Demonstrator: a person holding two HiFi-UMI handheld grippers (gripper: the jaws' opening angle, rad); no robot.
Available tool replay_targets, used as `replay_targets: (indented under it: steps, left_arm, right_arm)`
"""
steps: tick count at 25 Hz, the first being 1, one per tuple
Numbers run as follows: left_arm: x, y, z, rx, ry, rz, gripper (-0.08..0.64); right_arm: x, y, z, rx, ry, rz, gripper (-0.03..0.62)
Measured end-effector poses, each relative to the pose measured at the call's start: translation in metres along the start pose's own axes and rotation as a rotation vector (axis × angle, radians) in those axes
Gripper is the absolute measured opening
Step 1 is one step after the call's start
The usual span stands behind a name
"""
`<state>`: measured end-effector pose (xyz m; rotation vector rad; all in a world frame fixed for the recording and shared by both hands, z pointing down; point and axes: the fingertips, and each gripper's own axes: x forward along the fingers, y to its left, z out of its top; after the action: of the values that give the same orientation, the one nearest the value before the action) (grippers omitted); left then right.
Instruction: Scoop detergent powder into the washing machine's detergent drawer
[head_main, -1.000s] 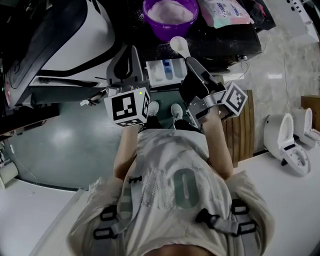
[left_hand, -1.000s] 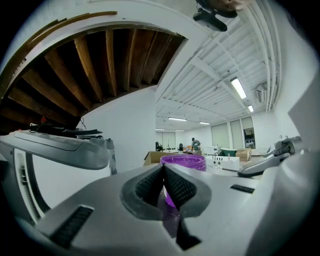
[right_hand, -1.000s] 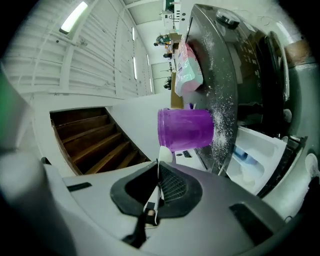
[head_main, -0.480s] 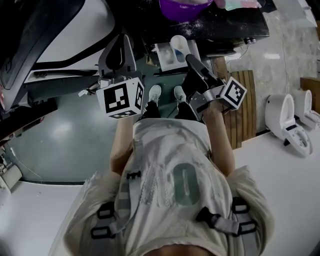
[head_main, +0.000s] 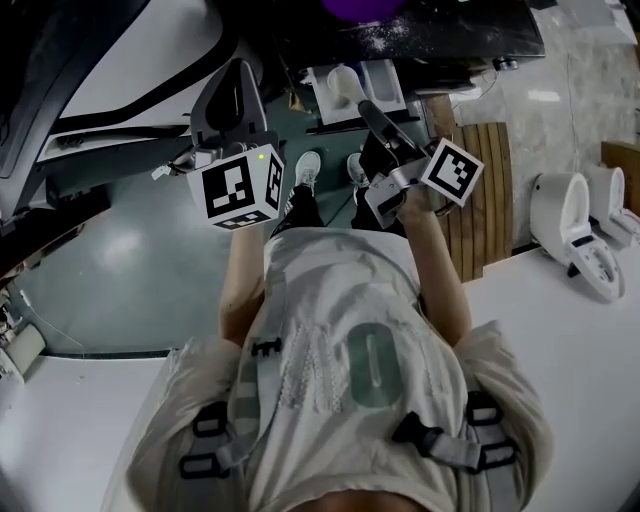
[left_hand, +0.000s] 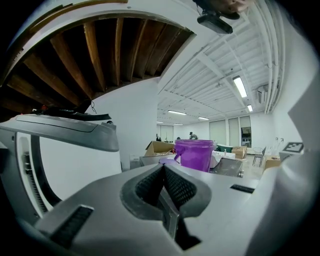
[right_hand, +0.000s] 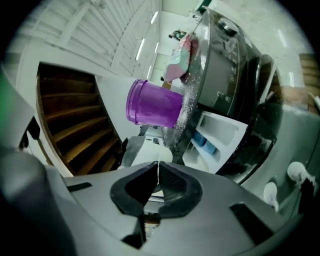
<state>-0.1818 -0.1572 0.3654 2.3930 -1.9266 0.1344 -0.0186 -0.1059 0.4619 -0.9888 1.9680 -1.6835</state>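
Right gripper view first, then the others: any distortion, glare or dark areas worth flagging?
Right gripper view: strong fisheye bend, black corners, scene rolled sideways; the purple bucket is sharp, the right tool close to the lens is soft. Left gripper view: same bend; ceiling lights glare bright, the wooden slats sit in shadow. Head view: sharp but dim overall, with the washing machine top nearly black.

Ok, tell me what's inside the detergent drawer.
The open detergent drawer shows white compartments with blue inserts. In the head view the white scoop, held by the right gripper, covers part of it; powder inside cannot be made out.
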Motion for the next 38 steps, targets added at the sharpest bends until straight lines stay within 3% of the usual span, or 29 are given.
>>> replay_targets:
  steps: [8, 15, 24, 29, 35, 38]
  left_arm:
    - [-0.002, 0.002, -0.010, -0.013, 0.018, 0.027, 0.020]
    - [0.001, 0.002, -0.013, -0.017, 0.024, 0.033, 0.020]
    - [0.007, 0.003, -0.019, -0.023, 0.036, 0.031, 0.020]
    - [0.008, 0.004, -0.023, -0.031, 0.045, 0.034, 0.020]
    - [0.008, 0.004, -0.027, -0.036, 0.052, 0.037, 0.020]
    - [0.007, 0.005, -0.028, -0.039, 0.053, 0.037, 0.020]
  right_arm:
    - [0.006, -0.011, -0.007, -0.387, 0.087, -0.151, 0.011]
    - [0.011, -0.015, -0.005, -0.540, 0.131, -0.209, 0.011]
    - [0.018, -0.017, -0.013, -0.977, 0.243, -0.314, 0.011]
    - [0.022, -0.016, -0.021, -1.310, 0.316, -0.361, 0.011]
    - [0.025, -0.020, -0.031, -1.844, 0.431, -0.409, 0.011]
    - [0.025, -0.021, -0.033, -2.053, 0.476, -0.431, 0.011]
